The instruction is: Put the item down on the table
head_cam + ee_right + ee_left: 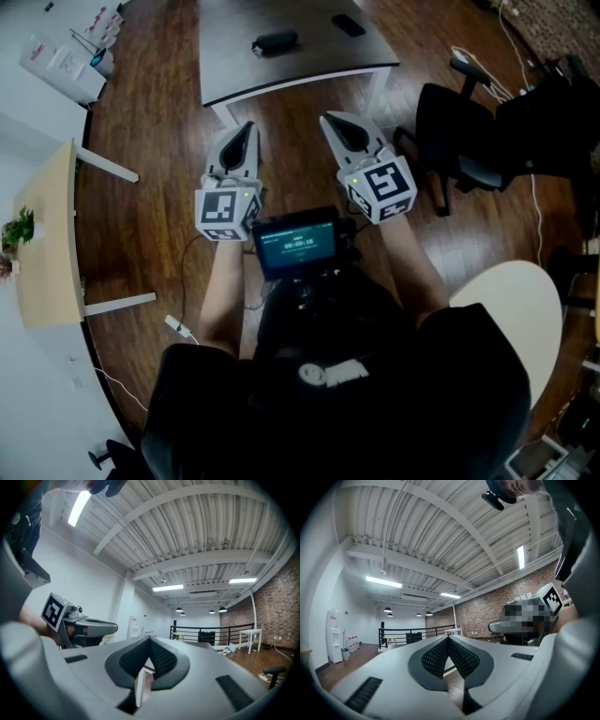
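My left gripper (247,128) and right gripper (331,120) are held side by side in front of the person's chest, above the wood floor, both pointing toward the grey table (234,70). Each is shut, with its jaws meeting at the tip and nothing between them. In the left gripper view the left gripper (448,637) tilts up toward the ceiling, and so does the right gripper (150,639) in its own view. On the grey table lie a black oblong item (275,42) and a flat black item (348,25), both well beyond the gripper tips.
A black office chair (459,141) stands to the right. A light wood table (47,234) with a small plant (19,228) is at the left, and a round white table (511,300) at the lower right. A chest-mounted screen (298,244) sits between the arms.
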### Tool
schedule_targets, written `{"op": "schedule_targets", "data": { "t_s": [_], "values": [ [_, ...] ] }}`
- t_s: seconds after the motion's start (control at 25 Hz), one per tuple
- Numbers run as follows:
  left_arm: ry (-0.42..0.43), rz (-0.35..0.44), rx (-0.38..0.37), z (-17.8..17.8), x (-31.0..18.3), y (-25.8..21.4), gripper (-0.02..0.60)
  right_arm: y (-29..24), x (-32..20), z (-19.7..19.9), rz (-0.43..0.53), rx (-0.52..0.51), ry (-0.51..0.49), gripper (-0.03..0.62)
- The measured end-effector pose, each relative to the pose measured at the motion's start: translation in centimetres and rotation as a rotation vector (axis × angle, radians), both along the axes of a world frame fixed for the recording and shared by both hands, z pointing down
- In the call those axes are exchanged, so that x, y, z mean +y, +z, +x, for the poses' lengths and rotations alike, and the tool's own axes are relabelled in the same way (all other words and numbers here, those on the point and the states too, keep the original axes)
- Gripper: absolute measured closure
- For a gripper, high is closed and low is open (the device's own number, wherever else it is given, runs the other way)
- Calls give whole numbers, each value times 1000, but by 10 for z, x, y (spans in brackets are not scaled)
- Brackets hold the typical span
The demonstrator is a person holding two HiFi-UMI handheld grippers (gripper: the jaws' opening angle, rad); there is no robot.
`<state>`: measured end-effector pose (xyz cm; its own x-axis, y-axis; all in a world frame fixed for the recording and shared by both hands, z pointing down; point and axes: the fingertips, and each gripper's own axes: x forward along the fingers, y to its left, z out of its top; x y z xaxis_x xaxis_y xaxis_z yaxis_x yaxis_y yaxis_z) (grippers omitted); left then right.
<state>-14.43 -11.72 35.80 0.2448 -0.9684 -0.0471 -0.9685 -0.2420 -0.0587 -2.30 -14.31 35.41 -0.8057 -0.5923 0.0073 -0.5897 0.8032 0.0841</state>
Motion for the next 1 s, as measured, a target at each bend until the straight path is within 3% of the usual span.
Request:
{"op": "schedule_targets", "data": {
  "t_s": [0.24, 0.6, 1.0],
  "values": [
    [20, 42, -7, 53, 52, -11, 581, -6, 53, 51, 21, -29, 5, 585],
    [15, 23, -7, 54, 51, -13, 581, -9, 55, 56, -4, -31, 6, 585],
    [5, 19, -10, 90, 156, -8, 581, -1, 157, 98, -3, -47, 15, 585]
  ]
}}
